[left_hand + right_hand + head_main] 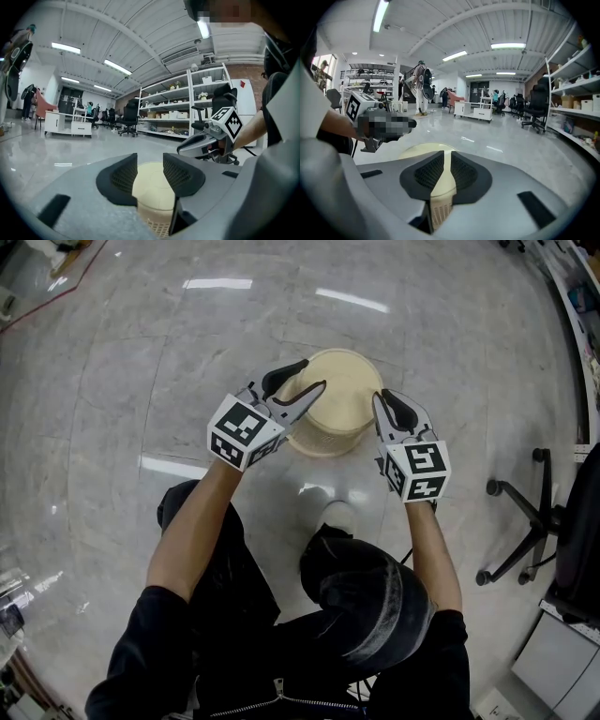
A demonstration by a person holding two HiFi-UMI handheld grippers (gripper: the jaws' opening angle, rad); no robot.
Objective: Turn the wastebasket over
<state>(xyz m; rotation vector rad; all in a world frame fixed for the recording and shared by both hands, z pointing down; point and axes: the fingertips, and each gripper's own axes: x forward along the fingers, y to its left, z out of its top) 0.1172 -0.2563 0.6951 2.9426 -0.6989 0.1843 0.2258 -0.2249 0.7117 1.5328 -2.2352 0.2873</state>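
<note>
Black-clad knees (361, 592) sit nearest us, so we judge the roll should go away from the body, not back into it. Just past them, the left gripper (315, 373) has its fingers closed on the near-left edge of the wastebasket (342, 395). The right gripper (381, 394) has its fingers pinched on the thin wall at the opposite side (only a sliver of cream shows between them).

It is a cream lattice tub with what looks like its closed end up and its mouth toward the marble floor (187, 334). Whether it is clear of the floor we cannot tell.

To do this well, we think the two grips should sit opposite each other and act as a hinge line. The tub should be high enough for its rim to swing under without scraping. Beyond it the floor lies open, with no floor edge close by. The office chair (525, 521) stands well off to the right, outside the swing.
</note>
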